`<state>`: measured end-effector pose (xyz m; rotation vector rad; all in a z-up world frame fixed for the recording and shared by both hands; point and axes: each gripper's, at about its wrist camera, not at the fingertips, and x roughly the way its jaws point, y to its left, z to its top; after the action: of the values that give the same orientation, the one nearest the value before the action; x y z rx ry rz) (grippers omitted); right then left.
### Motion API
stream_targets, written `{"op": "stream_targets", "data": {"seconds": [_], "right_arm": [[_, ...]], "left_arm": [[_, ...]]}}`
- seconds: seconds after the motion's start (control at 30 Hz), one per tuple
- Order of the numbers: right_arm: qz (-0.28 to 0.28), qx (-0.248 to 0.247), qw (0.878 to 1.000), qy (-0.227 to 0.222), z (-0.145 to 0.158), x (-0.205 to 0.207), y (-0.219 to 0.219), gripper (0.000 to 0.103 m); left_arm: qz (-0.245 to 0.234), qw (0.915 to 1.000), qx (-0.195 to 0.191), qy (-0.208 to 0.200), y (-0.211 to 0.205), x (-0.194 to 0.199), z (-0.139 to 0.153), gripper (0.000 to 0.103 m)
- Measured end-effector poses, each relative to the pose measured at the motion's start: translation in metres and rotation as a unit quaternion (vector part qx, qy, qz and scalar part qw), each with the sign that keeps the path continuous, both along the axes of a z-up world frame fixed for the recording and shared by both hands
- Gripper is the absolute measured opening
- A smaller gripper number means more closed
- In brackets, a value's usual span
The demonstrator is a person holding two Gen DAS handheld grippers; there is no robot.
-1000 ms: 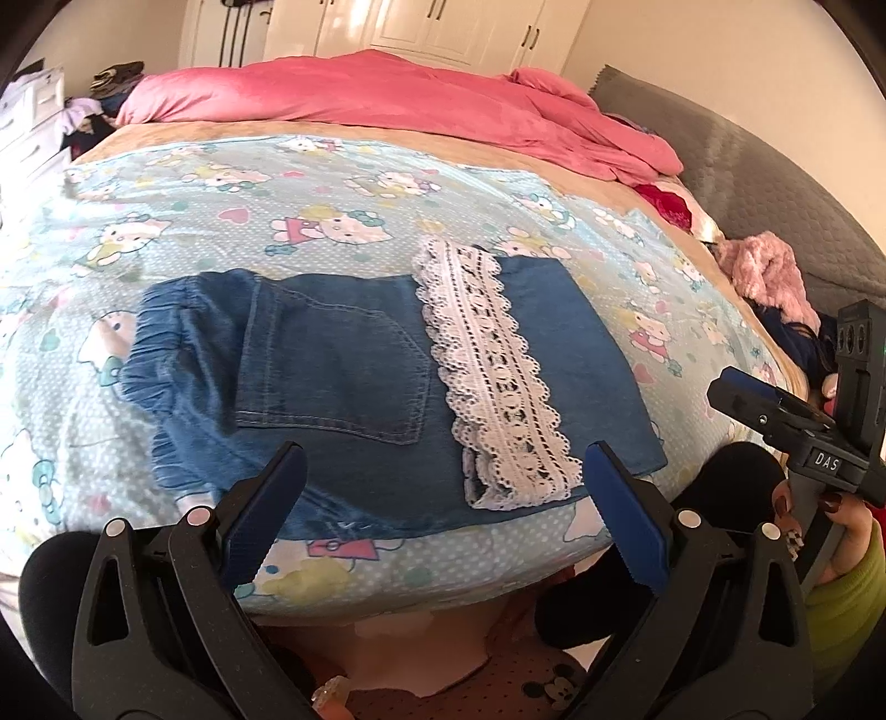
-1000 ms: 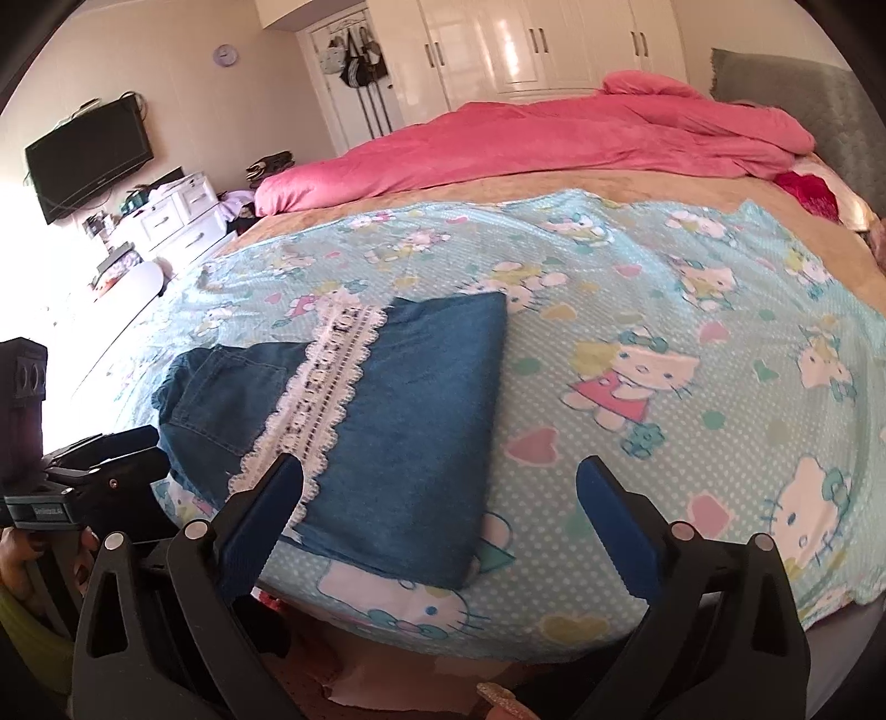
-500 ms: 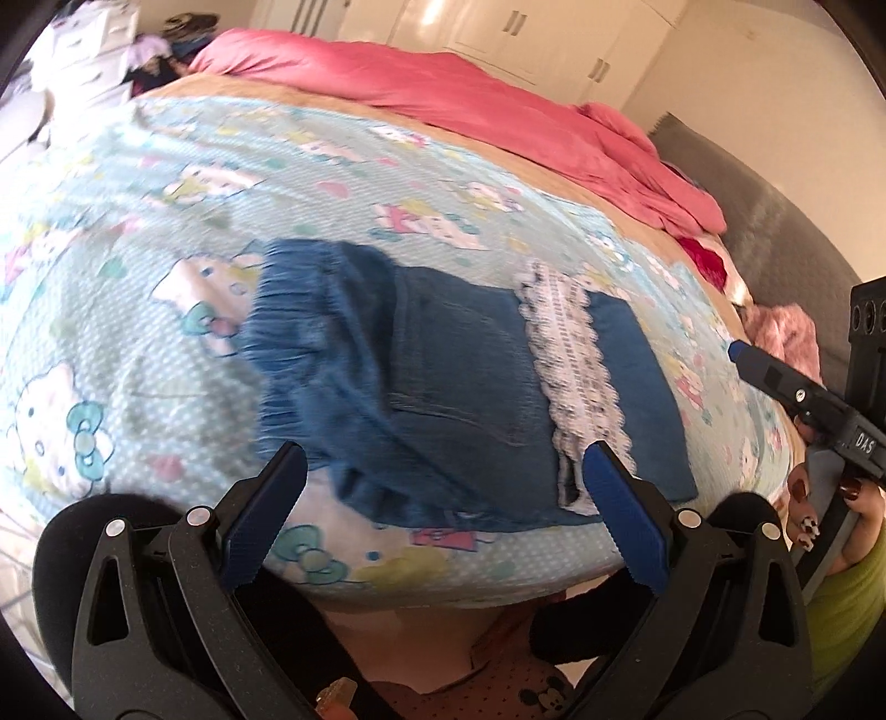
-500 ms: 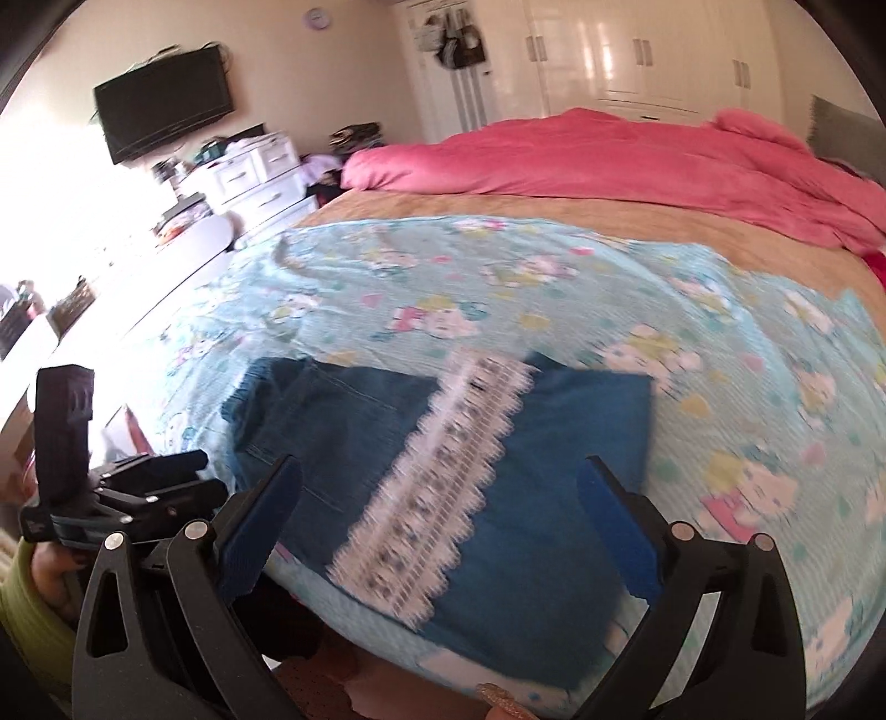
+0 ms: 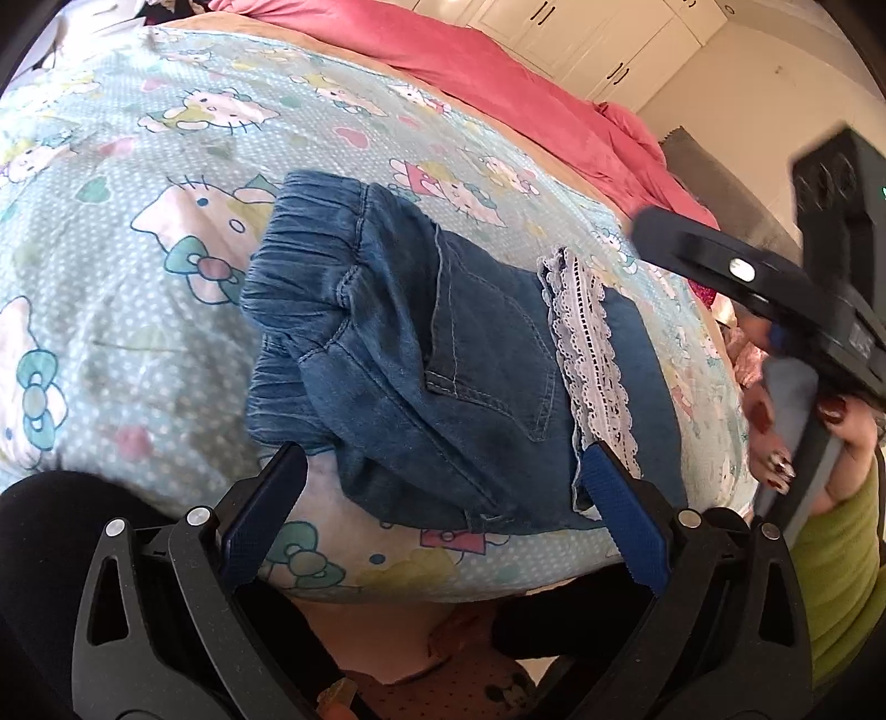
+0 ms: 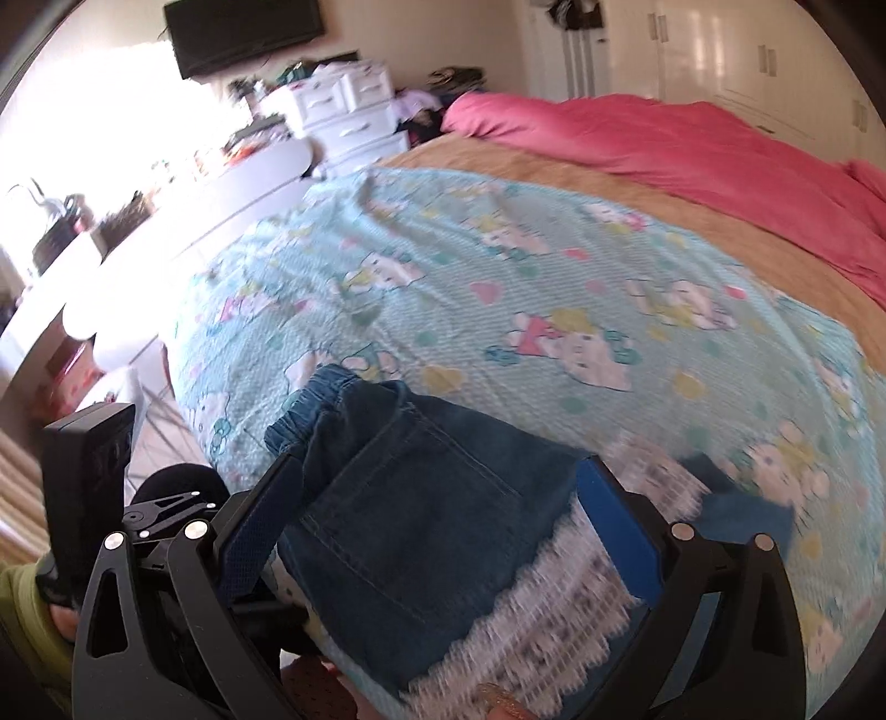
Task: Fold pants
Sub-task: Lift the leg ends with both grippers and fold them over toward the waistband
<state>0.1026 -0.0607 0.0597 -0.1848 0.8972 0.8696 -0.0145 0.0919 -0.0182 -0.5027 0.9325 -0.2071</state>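
Blue denim pants [image 5: 443, 360] lie folded on the Hello Kitty sheet [image 5: 138, 183] near the bed's front edge. The elastic waistband [image 5: 299, 277] is at the left and a white lace cuff [image 5: 587, 354] lies across the right part. My left gripper [image 5: 443, 515] is open and empty, just before the pants' near edge. My right gripper [image 6: 437, 531] is open and empty, close over the pants [image 6: 410, 526], with the lace cuff [image 6: 554, 620] by its right finger. The right gripper also shows in the left wrist view [image 5: 736, 271], above the pants' right end.
A pink duvet [image 5: 498, 72] is piled at the far side of the bed, also in the right wrist view [image 6: 692, 149]. White wardrobes [image 6: 720, 50], a drawer unit [image 6: 349, 116] and a wall TV [image 6: 243, 27] stand beyond. The bed edge is just below both grippers.
Both grippers have swung left and moved closer to the pants. The right gripper now sits close over the pocket and lace. The pants have not moved.
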Motion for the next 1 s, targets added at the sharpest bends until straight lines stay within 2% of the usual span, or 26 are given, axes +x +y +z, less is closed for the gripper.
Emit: {"op": "stream_targets", "data": {"seconds": [0.2, 0.33, 0.37, 0.4, 0.47, 0.7, 0.73, 0.77, 0.8, 0.83, 0.87, 1.0], "right_arm": [[0.040, -0.027, 0.998, 0.034, -0.018, 0.020, 0.040, 0.099], [0.073, -0.054, 0.995, 0.034, -0.028, 0.027, 0.071, 0.099], [0.079, -0.061, 0.994, 0.033, -0.031, 0.028, 0.077, 0.099], [0.088, -0.068, 0.993, 0.031, -0.034, 0.030, 0.085, 0.099], [0.098, -0.082, 0.991, 0.030, -0.042, 0.033, 0.098, 0.099], [0.128, -0.077, 0.985, 0.086, -0.066, 0.053, 0.124, 0.097], [0.133, -0.073, 0.984, 0.095, -0.068, 0.053, 0.125, 0.086], [0.143, -0.063, 0.981, 0.113, -0.071, 0.054, 0.126, 0.066], [0.151, -0.054, 0.979, 0.128, -0.073, 0.053, 0.126, 0.058], [0.154, -0.045, 0.978, 0.136, -0.073, 0.051, 0.125, 0.047], [0.155, -0.041, 0.978, 0.135, -0.072, 0.050, 0.124, 0.042], [0.142, -0.016, 0.980, 0.135, -0.061, 0.047, 0.109, 0.034]], "left_arm": [[0.004, 1.0000, 0.001, -0.001, -0.006, 0.009, -0.006, 0.093], [0.007, 0.9999, -0.006, -0.006, -0.011, 0.013, -0.009, 0.091], [0.010, 0.9999, -0.008, -0.007, -0.012, 0.015, -0.011, 0.082], [0.010, 0.9999, -0.012, -0.006, -0.012, 0.016, -0.013, 0.065], [0.011, 0.9998, -0.019, -0.002, -0.014, 0.021, -0.019, 0.049], [0.007, 0.9992, -0.037, -0.013, -0.019, 0.031, -0.022, 0.049], [0.007, 0.9991, -0.041, -0.014, -0.018, 0.032, -0.022, 0.049], [0.008, 0.9989, -0.043, -0.015, -0.019, 0.032, -0.021, 0.049], [0.008, 0.9989, -0.044, -0.017, -0.019, 0.033, -0.022, 0.049], [0.009, 0.9989, -0.043, -0.018, -0.020, 0.034, -0.021, 0.049], [0.011, 0.9988, -0.043, -0.020, -0.019, 0.034, -0.021, 0.049], [0.015, 0.9991, -0.027, -0.029, -0.019, 0.034, -0.020, 0.047]]}}
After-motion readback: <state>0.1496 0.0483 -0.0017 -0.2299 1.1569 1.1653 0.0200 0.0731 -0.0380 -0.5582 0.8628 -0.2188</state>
